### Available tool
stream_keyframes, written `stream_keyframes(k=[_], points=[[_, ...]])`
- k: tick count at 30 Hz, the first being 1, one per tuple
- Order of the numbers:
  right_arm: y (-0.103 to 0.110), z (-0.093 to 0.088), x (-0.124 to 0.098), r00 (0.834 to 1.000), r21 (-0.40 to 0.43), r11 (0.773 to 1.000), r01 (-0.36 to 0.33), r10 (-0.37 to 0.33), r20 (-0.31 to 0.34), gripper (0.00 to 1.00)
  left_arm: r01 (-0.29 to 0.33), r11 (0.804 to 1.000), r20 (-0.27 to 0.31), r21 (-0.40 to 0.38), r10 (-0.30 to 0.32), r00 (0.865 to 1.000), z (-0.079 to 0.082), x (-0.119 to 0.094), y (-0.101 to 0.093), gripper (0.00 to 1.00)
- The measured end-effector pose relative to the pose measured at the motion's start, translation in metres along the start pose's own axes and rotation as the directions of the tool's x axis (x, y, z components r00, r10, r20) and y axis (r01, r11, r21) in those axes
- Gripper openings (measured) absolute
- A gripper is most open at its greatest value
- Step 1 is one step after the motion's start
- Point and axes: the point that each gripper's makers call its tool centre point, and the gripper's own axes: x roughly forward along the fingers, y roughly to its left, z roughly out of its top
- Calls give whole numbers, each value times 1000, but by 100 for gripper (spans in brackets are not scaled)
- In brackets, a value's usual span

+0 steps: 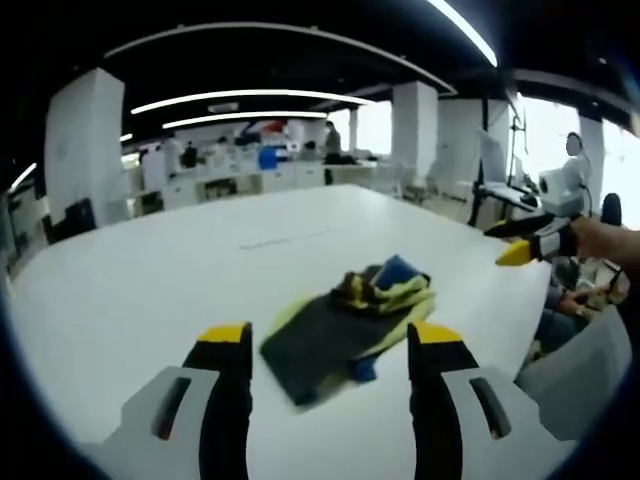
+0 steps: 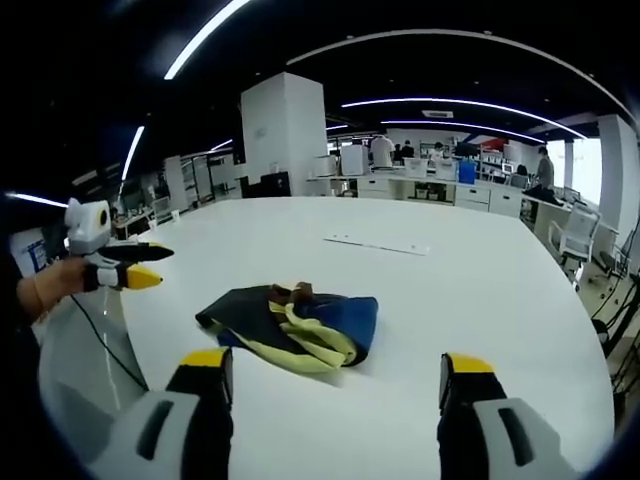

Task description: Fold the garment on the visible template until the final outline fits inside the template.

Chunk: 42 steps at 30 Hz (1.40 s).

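While you hold both grippers above the near edge of the white surface, the garment lies crumpled in a heap on it, ahead of both tools and touching neither. In the left gripper view your left gripper has its yellow-tipped jaws standing well apart, with nothing between them; the garment sits just beyond the tips, a dark grey panel nearest you, pale yellow trim along its edges and a blue patch at the far end. Your right gripper comes in from the right of that view, held in your hand out past the surface's edge; its yellow tips look closed together there, though they are small. In the right gripper view that gripper's own jaws rise wide apart and empty, and the garment lies beyond them, dark on the left, blue on the right, yellow strips across the front. Your left gripper shows at the left of this view, off the surface. A thin pale strip lies farther back on the surface, well apart from the garment.
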Motion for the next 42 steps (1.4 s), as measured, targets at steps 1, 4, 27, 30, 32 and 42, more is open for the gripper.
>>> stream_keyframes(k=[1,4,27,30,32,42], points=[[0,0,0,1000,0,1000,-1,1,0,85,-1,1000,-1,-2,1,1000,0,0,0,59],[0,1,1,1000,-2,1000,-1,1,1,85,-2,1000,2,-7,2,1000,0,0,-1,59],[7,4,9,1000,-4,1000,-26,26,6,68,7,1000,-24,9,-7,1000,-1,6,-5,50],[8,8,15,999,5,999,-41,41,10,64,15,1000,-24,0,-15,1000,1,12,-4,47],[10,9,19,999,3,999,-52,52,5,62,22,1000,-23,3,-22,999,1,17,-3,45],[22,16,47,994,-18,993,-113,113,-14,53,42,999,-43,10,-42,998,0,43,7,39]])
